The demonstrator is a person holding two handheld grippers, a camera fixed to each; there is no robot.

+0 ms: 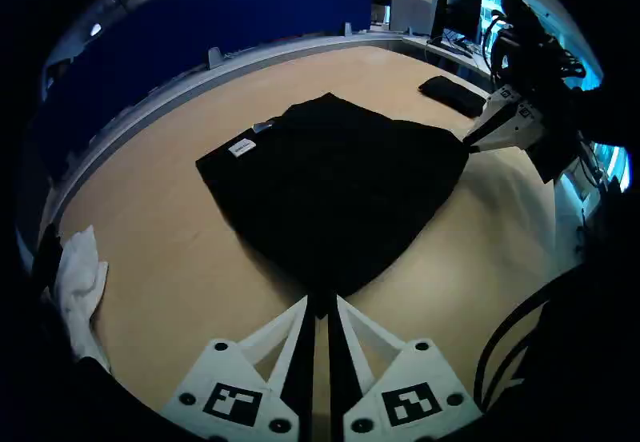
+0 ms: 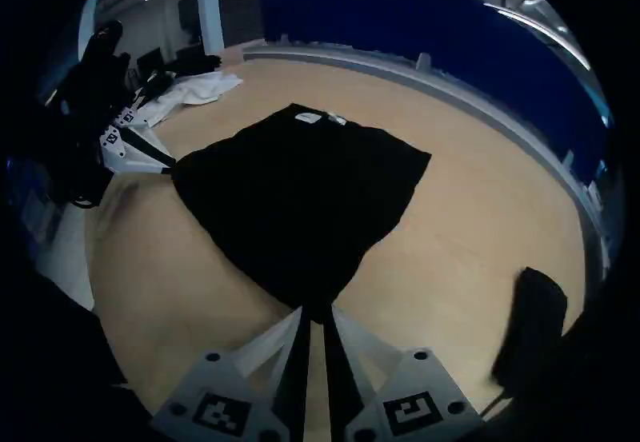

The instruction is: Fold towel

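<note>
The black fabric towel lies spread over the middle of the pale wooden tabletop, its small white label on the side toward the tabletop's far edge, by the blue partition. The left gripper has its fingers drawn almost together on one near corner of the towel. The right gripper pinches the neighbouring near corner likewise, so they hold both ends of one edge. The rest of the cloth stretches straight ahead of both, neither gripper nearer, so I'd judge the fold carries that edge forward onto the labelled side.
</note>
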